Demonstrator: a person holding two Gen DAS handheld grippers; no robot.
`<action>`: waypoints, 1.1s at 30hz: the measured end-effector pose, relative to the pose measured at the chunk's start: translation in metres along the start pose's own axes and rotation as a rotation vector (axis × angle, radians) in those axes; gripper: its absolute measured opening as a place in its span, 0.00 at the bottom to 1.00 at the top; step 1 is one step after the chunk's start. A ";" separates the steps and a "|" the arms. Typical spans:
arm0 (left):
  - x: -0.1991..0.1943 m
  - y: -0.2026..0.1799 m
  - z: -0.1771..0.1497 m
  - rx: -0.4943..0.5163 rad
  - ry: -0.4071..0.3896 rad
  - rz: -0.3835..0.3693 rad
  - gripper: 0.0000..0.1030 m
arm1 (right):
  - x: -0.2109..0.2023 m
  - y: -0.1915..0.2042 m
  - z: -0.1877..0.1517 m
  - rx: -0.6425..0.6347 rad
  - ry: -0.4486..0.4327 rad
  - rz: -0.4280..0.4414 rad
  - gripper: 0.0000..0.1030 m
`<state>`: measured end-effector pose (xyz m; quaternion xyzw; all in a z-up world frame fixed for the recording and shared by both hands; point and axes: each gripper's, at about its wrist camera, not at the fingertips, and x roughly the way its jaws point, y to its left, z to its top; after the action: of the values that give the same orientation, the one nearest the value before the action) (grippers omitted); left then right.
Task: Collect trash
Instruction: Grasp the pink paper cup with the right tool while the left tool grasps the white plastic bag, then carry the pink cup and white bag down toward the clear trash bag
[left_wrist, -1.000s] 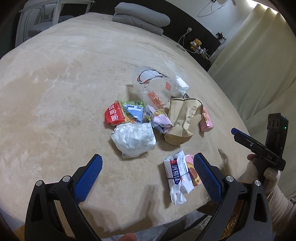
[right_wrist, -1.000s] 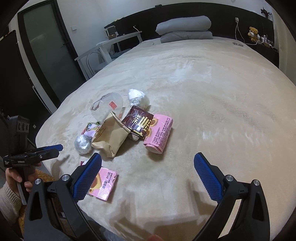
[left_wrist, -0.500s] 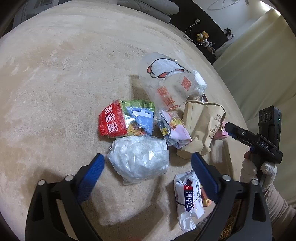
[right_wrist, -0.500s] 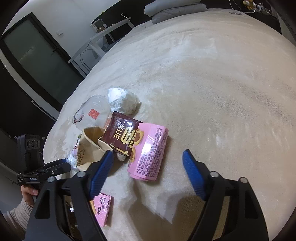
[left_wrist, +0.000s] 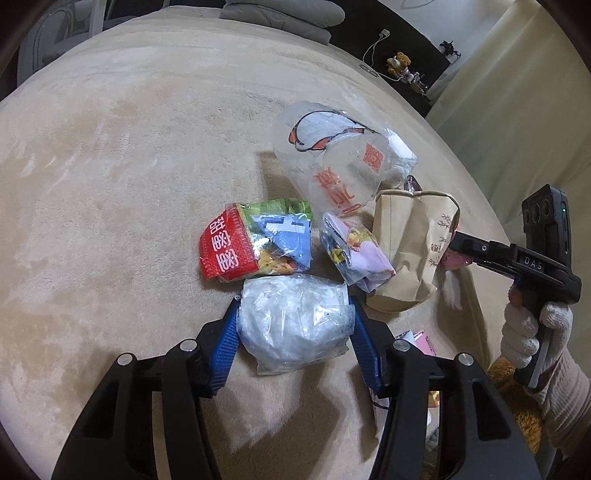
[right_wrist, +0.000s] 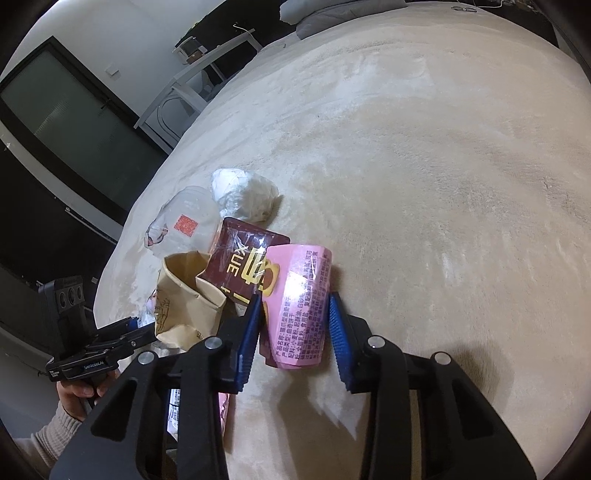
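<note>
Trash lies piled on a beige bed. My left gripper (left_wrist: 293, 326) has its blue pads against both sides of a crumpled clear plastic bag (left_wrist: 291, 325). Beyond it lie a red and green snack wrapper (left_wrist: 251, 242), a printed clear bag (left_wrist: 332, 162), a small purple packet (left_wrist: 354, 254) and a brown paper bag (left_wrist: 410, 251). My right gripper (right_wrist: 295, 321) has its pads on both sides of a pink wrapper (right_wrist: 299, 306); it also shows in the left wrist view (left_wrist: 454, 243). A dark brown packet (right_wrist: 243, 258) and the paper bag (right_wrist: 184, 291) lie beside it.
A white crumpled wad (right_wrist: 243, 195) lies behind the pile. More wrappers (left_wrist: 417, 339) lie at the bed's near edge. Grey pillows (left_wrist: 280, 14) are at the head of the bed. A white chair (right_wrist: 192, 85) and a dark door (right_wrist: 66, 122) stand beyond the bed.
Both grippers have moved forward and down onto the pile and narrowed. The left one has closed around the clear plastic bag, the right one around the pink wrapper.
</note>
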<state>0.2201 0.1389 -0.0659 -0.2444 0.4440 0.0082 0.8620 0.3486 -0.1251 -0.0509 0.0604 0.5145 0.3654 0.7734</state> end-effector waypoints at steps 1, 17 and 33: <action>-0.002 0.000 -0.001 0.000 -0.006 0.000 0.53 | -0.002 0.000 -0.001 0.002 -0.005 -0.001 0.36; -0.049 -0.021 -0.029 0.047 -0.152 -0.028 0.53 | -0.044 0.024 -0.037 -0.012 -0.118 -0.002 0.36; -0.101 -0.042 -0.066 0.109 -0.301 -0.103 0.53 | -0.086 0.049 -0.100 -0.045 -0.208 0.003 0.36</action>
<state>0.1181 0.0938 -0.0026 -0.2157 0.2963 -0.0236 0.9301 0.2221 -0.1722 -0.0095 0.0814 0.4228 0.3700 0.8232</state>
